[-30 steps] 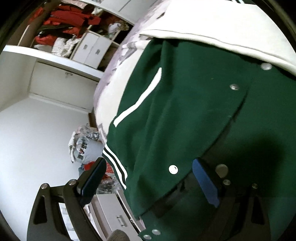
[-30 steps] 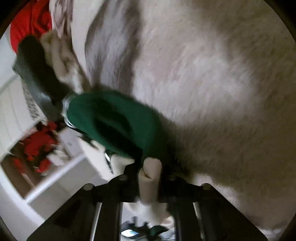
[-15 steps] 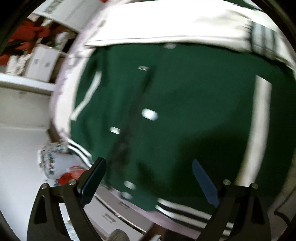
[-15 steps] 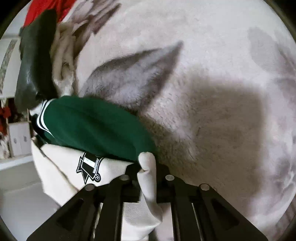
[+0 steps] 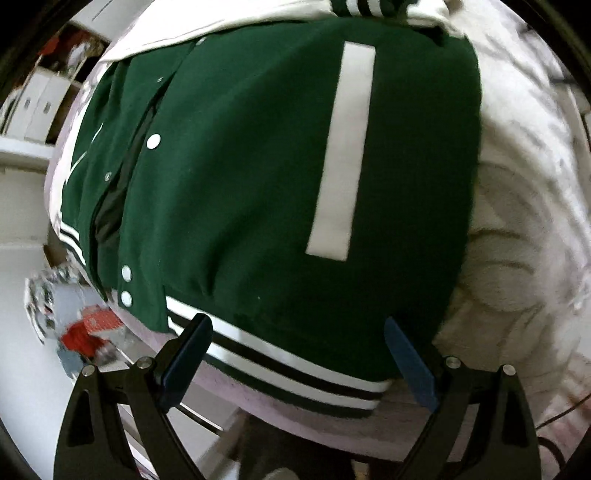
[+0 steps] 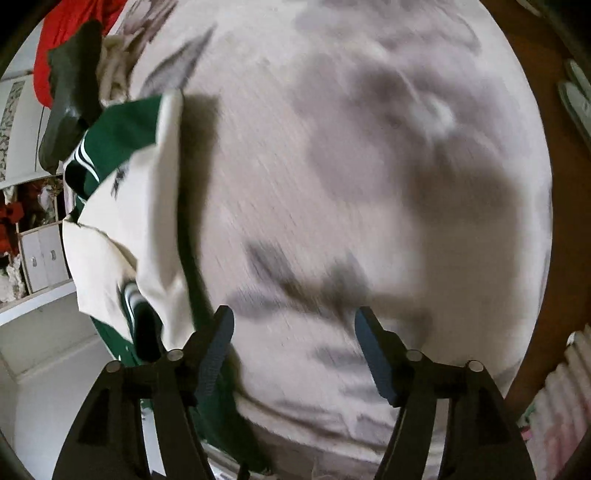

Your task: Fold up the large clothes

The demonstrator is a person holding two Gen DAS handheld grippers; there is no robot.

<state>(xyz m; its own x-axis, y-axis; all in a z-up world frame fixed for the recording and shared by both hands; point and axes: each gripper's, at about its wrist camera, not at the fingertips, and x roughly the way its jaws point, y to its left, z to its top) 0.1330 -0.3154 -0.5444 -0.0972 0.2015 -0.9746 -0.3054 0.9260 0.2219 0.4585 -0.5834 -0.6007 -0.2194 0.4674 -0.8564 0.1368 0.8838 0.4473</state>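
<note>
A green varsity jacket [image 5: 258, 177] with white snaps, a white pocket stripe and a striped hem lies front-up on the pale blanket-covered bed [image 5: 517, 184]; a cream sleeve [image 5: 221, 18] lies folded across its far end. My left gripper [image 5: 297, 350] is open and empty, just above the striped hem. In the right wrist view the jacket's cream sleeve [image 6: 162, 221] and green body [image 6: 114, 136] lie at the left. My right gripper [image 6: 293, 350] is open and empty over the bare blanket [image 6: 351, 184], beside the sleeve.
White shelves and drawers [image 6: 40, 254] with red clothes stand beyond the bed. A heap of clothes [image 5: 74, 325] lies on the floor by the bed's edge. A dark and red pile [image 6: 66, 74] sits at the bed's far end.
My right gripper has opened and let go of the cream sleeve, which now lies on the jacket. My left gripper has swung toward the jacket's hem.
</note>
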